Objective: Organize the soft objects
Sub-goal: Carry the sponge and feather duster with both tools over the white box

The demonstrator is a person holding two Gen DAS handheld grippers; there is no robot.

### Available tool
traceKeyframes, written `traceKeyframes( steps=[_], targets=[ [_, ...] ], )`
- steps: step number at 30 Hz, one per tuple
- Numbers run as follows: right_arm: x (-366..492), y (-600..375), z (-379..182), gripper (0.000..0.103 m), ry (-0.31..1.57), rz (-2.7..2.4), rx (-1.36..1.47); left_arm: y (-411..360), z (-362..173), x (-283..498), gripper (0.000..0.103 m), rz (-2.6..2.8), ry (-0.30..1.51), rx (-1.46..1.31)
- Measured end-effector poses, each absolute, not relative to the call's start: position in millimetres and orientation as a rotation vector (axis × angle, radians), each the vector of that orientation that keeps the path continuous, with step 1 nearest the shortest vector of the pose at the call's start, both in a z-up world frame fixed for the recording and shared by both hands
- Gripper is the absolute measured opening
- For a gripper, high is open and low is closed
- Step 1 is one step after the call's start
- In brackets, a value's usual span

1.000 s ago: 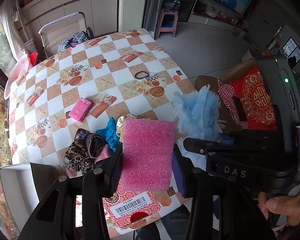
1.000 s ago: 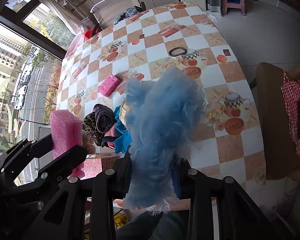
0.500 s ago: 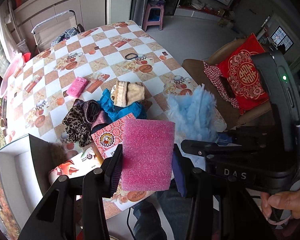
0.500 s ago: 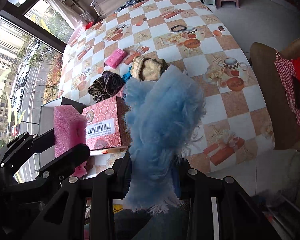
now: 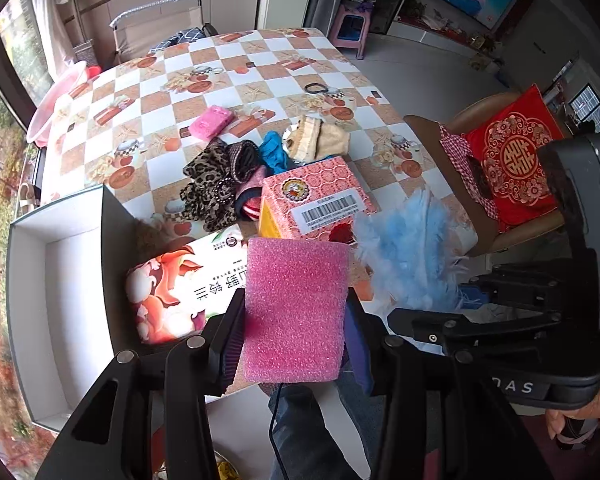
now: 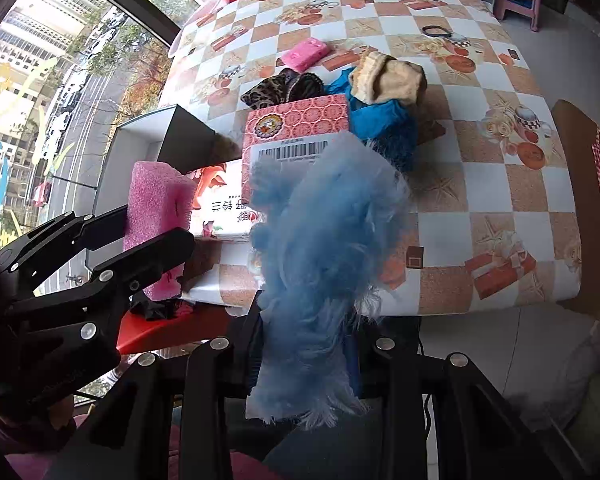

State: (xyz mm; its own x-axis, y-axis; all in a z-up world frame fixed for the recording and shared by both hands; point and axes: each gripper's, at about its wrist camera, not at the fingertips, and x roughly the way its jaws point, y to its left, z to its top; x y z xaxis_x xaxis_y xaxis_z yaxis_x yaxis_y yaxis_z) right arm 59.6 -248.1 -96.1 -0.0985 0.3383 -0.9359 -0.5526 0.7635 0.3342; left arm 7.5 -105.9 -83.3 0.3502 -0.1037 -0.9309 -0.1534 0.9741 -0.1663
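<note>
sponge (image 5: 296, 308): porous foam | duster (image 6: 320, 248): fluffy feathers | tablecloth (image 5: 172, 80): glossy plastic

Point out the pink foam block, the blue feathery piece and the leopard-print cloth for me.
pink foam block (image 5: 296, 312), left wrist view, centre of its front face
blue feathery piece (image 6: 320, 248), right wrist view, middle of the fluff
leopard-print cloth (image 5: 206, 184), left wrist view, middle of the bundle

Sponge (image 5: 296, 312): pink, speckled foam. Feather tuft (image 6: 320, 248): pale blue. Tablecloth (image 5: 260, 64): white and tan checks with printed teapots, starfish and orange gift boxes. Near box (image 5: 316, 196): salmon-pink lattice print, white barcode label, yellow side. Flat pack (image 5: 180, 288): white with orange-red floral print. Left tray (image 5: 60, 280): white inside, black wall. Cloth pile (image 5: 210, 188): leopard print; beside it, bright blue cloth (image 5: 274, 150) and cream knit (image 5: 320, 140). Far packet (image 5: 212, 122): pink. Right cushion (image 5: 516, 164): red with gold emblem.
</note>
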Motion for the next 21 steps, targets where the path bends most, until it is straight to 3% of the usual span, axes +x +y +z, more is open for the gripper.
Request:
traceKeyframes(
  steps=[21],
  targets=[
    [0.4, -116.0, -101.7, 0.035, 1.477, 1.116, -0.519, -1.1, -95.0, -83.3, 0.049, 0.406, 1.179, -0.504]
  ],
)
